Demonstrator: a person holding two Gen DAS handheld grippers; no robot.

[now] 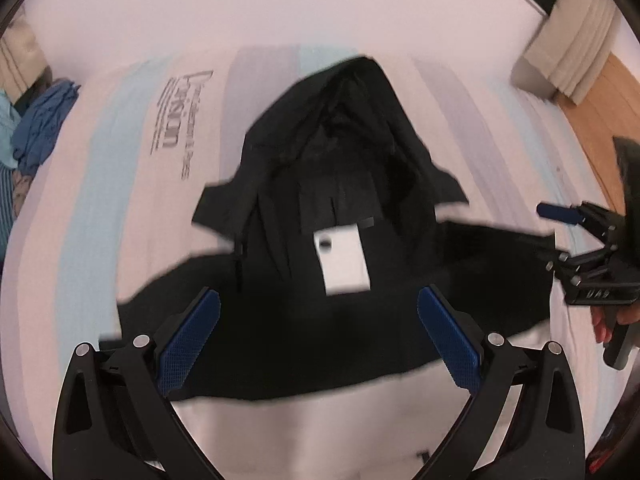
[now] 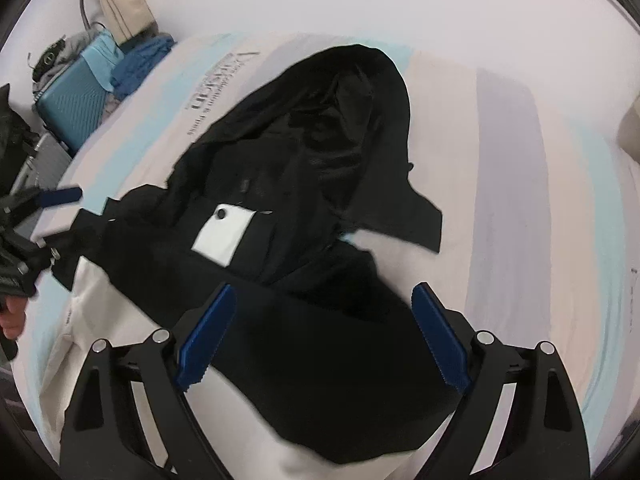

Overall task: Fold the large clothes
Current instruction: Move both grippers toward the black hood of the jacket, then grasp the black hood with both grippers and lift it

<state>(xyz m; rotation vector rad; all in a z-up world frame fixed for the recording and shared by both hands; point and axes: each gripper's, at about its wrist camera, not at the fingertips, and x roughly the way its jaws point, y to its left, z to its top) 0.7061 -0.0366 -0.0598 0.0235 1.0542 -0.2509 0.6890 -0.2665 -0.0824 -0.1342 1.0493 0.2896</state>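
Note:
A black hooded jacket with a white chest patch lies spread on the pale striped bed sheet, hood pointing away. It also shows in the right wrist view, patch. A white part of the garment lies nearest me. My left gripper is open and empty above the jacket's lower part. My right gripper is open and empty over the jacket's near side. The right gripper also shows in the left wrist view; the left gripper shows in the right wrist view.
Blue clothes are piled at the bed's left edge. A teal suitcase and a grey case stand beside the bed. A beige curtain and wooden floor are at the right.

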